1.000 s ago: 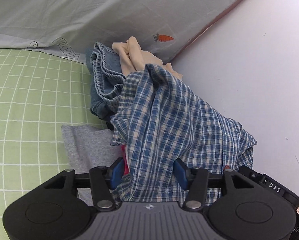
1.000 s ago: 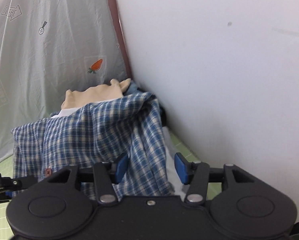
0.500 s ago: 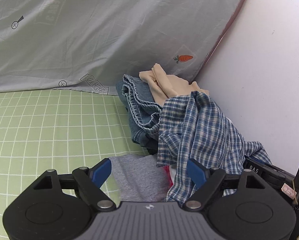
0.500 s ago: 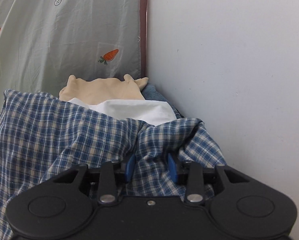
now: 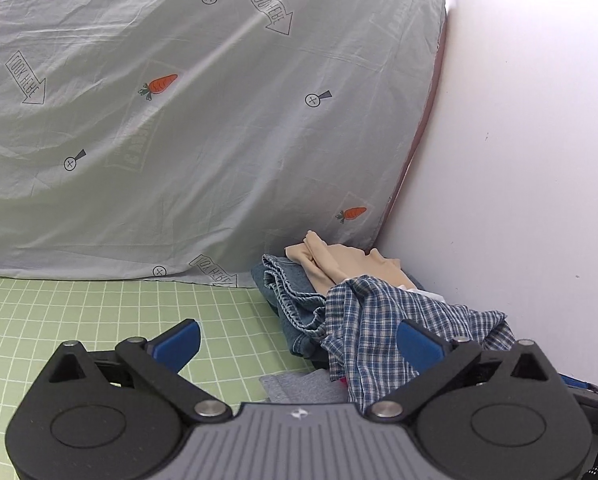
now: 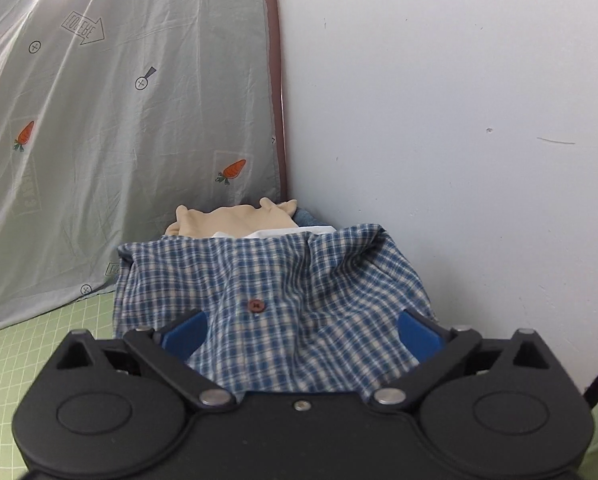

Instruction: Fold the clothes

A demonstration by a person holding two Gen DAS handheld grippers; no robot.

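A blue plaid shirt (image 5: 383,320) lies crumpled on top of a pile of clothes in the corner, its brown button facing up in the right wrist view. Under it are folded jeans (image 5: 289,292), a beige garment (image 5: 339,260), a white garment (image 6: 267,233) and a grey one (image 5: 299,388). My left gripper (image 5: 299,342) is open wide, drawn back from the pile, with nothing held. My right gripper (image 6: 303,332) is also open wide, its blue fingers standing on either side of the plaid shirt (image 6: 283,280) without pinching it.
The pile sits on a green checked mat (image 5: 99,312) that stretches out to the left. A grey sheet with carrot prints (image 5: 179,120) hangs behind it. A white wall (image 6: 459,120) closes the right side, close to the pile.
My right gripper, shut on the plaid shirt half a second ago, has opened and let it go. The left gripper opened wider and pulled back and up from the pile.
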